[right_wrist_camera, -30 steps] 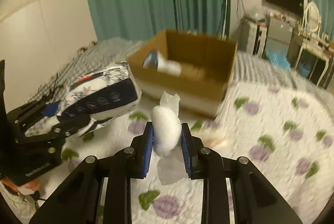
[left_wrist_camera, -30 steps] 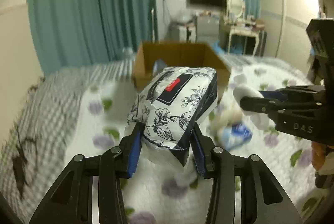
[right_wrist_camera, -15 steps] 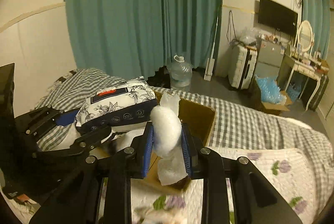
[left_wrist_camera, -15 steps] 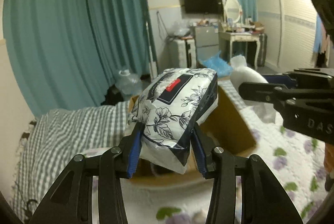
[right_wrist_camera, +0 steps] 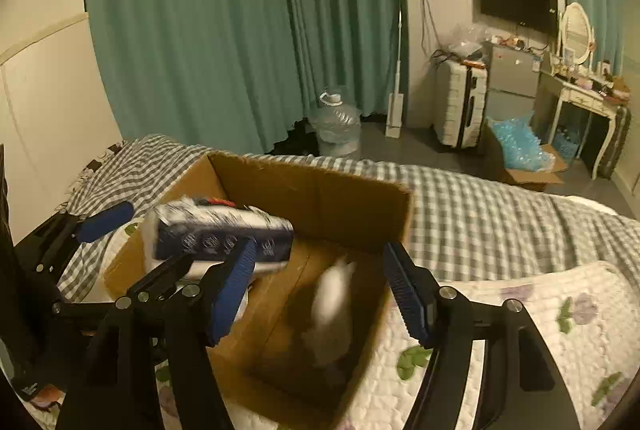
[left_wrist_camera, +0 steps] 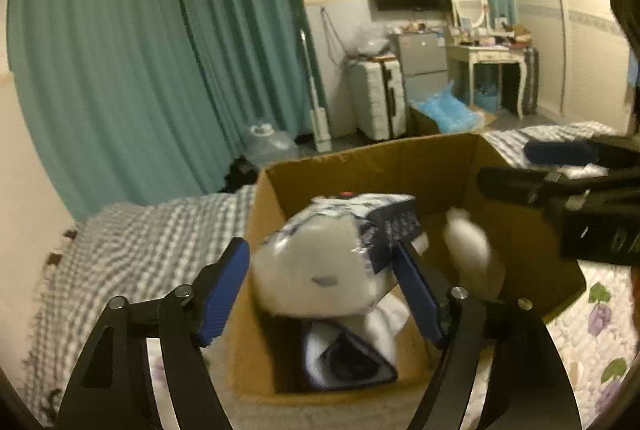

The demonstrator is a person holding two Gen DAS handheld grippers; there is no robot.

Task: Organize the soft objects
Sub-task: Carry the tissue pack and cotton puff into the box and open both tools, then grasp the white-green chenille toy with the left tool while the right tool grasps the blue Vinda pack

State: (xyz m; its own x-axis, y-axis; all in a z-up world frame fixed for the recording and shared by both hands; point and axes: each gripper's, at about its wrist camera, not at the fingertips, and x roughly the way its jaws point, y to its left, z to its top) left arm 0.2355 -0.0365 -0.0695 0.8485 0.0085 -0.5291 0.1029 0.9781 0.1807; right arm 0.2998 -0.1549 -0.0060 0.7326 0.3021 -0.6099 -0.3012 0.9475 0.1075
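Note:
An open cardboard box (left_wrist_camera: pixel 528 250) (right_wrist_camera: pixel 320 197) stands on the bed. My left gripper (left_wrist_camera: pixel 322 290) is open above it; the floral tissue pack (left_wrist_camera: pixel 332 254) (right_wrist_camera: pixel 220 234) is blurred between its spread jaws, over the box. My right gripper (right_wrist_camera: pixel 320 290) is open above the box; the white plastic-wrapped bundle (right_wrist_camera: pixel 332 306) (left_wrist_camera: pixel 468 250) is blurred inside the box below it. Another dark-and-white pack (left_wrist_camera: pixel 344 358) lies on the box floor.
The bed has a grey checked blanket (right_wrist_camera: pixel 480 213) and a floral quilt (right_wrist_camera: pixel 560 310). Teal curtains (right_wrist_camera: pixel 240 29), a water jug (right_wrist_camera: pixel 336 125), a suitcase (right_wrist_camera: pixel 460 105) and a dressing table (right_wrist_camera: pixel 580 97) stand beyond the bed.
Both grippers have opened over the box. The tissue pack and the white bundle have left the jaws and are dropping into the box.

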